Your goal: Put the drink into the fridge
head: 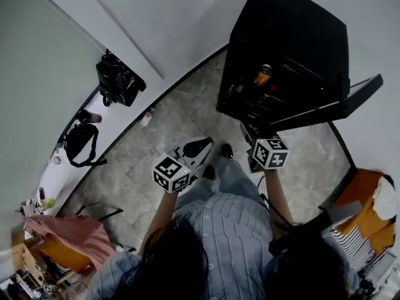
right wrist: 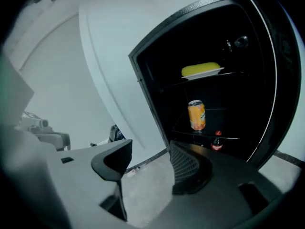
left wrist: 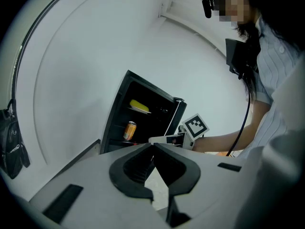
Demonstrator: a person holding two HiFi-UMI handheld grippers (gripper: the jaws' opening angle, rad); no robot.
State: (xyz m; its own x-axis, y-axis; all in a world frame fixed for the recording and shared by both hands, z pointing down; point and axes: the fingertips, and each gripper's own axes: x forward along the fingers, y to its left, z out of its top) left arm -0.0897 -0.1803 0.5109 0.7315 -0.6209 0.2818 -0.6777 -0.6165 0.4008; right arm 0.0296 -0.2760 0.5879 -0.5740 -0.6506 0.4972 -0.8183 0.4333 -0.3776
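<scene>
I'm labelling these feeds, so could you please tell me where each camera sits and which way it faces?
Head view: on the person's head, looking down at the open fridge and floor; hair, shirt, forearms show.
Left gripper view: on the left gripper, jaws shut, facing the fridge; the shirt shows.
Right gripper view: on the right gripper, jaws open, facing into the fridge.
Shared: all three show the orange can.

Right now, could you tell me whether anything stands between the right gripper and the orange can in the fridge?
Nothing visible does. The fridge is open, the orange can stands upright inside with nothing in front of it, and the right gripper has its jaws apart and empty.
</scene>
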